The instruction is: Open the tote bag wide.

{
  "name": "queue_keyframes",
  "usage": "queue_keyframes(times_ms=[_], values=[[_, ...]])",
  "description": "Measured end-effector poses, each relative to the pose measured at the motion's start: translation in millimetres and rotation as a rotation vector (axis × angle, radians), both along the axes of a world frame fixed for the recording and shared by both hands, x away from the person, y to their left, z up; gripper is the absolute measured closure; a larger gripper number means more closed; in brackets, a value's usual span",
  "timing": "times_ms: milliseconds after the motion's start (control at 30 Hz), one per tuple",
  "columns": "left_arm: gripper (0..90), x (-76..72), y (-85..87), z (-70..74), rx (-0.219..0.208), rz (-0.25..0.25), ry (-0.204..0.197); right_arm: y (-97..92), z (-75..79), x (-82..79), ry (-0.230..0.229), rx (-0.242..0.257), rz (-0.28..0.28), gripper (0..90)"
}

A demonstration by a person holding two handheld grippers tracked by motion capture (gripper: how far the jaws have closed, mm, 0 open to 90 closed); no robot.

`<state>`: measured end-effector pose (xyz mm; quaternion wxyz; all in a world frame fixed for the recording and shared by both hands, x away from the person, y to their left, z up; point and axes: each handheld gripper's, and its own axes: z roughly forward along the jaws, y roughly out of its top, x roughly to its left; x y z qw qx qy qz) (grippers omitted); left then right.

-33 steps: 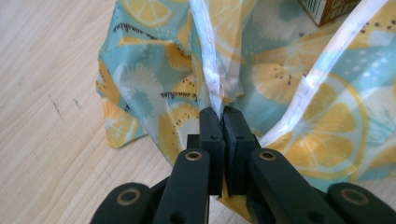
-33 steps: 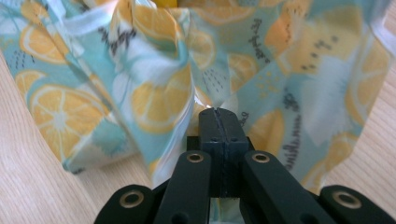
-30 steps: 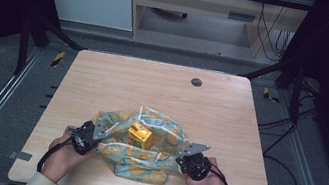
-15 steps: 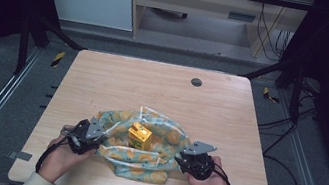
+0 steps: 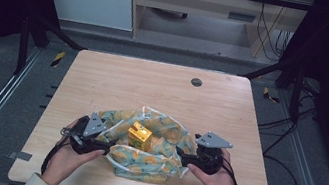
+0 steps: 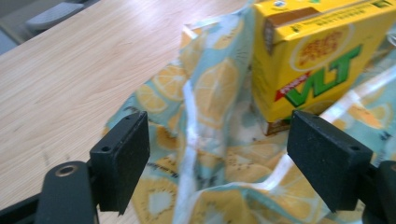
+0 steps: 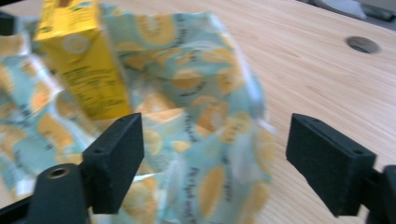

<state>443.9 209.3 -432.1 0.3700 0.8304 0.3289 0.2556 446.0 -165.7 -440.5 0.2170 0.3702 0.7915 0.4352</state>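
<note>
From above I see my two hands (image 5: pixel 68 157) coming in at the bottom edge, each with a pale, light-coloured sleeve cuff at the wrist. Each hand carries black tongs: the left tongs (image 5: pixel 108 146) and the right tongs (image 5: pixel 181 157) both have a chunky black body topped by a grey three-cornered plate, and a thin black cable loops back from each along the wrist. Up close, my left tongs (image 6: pixel 233 154) end in two flat, matte black rectangular pads (image 6: pixel 122 158) with small screw dimples, mounted on black arms with a round metal-ringed hole. My right tongs (image 7: pixel 215 158) look identical
</note>
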Motion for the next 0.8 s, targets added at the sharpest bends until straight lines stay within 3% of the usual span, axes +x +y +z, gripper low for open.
queue_keyframes(times_ms=[167, 400, 800], values=[[17.1, 4.4, 21.5, 5.9, -0.049, 0.068, -0.016, -16.3, 1.9, 4.7, -0.009, 0.012, -0.077, 13.2], [15.4, 11.8, 55.1, 6.5, -0.080, 0.166, -0.027, -38.5, 0.1, 11.1, -0.017, 0.022, -0.150, 11.0], [13.9, 16.6, 82.4, 4.7, -0.103, 0.244, -0.049, -59.9, -1.9, 15.3, -0.032, 0.030, -0.226, 9.6]])
